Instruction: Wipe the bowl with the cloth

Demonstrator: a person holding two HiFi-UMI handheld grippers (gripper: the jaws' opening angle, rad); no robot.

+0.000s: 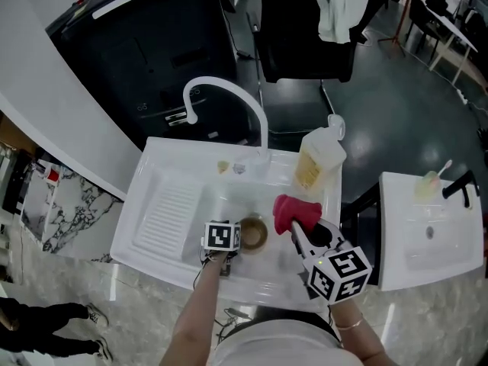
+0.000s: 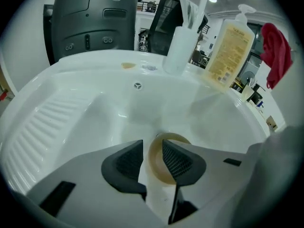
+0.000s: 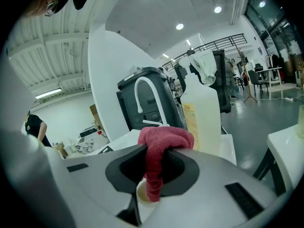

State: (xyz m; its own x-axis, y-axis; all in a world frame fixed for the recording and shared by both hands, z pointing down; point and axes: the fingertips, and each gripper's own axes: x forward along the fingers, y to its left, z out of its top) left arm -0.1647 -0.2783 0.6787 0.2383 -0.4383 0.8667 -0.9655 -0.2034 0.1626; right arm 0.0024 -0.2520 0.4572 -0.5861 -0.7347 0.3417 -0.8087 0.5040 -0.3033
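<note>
Bowl (image 1: 254, 233) sits in the sink (image 1: 152, 197) basin, close to the front wall, roughly mid-width. Bare basin floor runs from it back to the faucet (image 1: 229, 97).

Left gripper (image 1: 237, 239) points steeply down over the bowl's left rim. Jaws are wide apart with the rim (image 2: 173, 138) between the pads. Looks like no pad contact, but the view there is tight.

Right gripper (image 3: 153, 167) is just right of the bowl, above the basin's right side. Its jaws are clamped on the red cloth (image 3: 161, 139), which bunches over the tips.

Soap bottle (image 1: 316, 158) stands on the back-right corner ledge, near the cloth. Drainboard (image 1: 164, 212) takes the left side.
</note>
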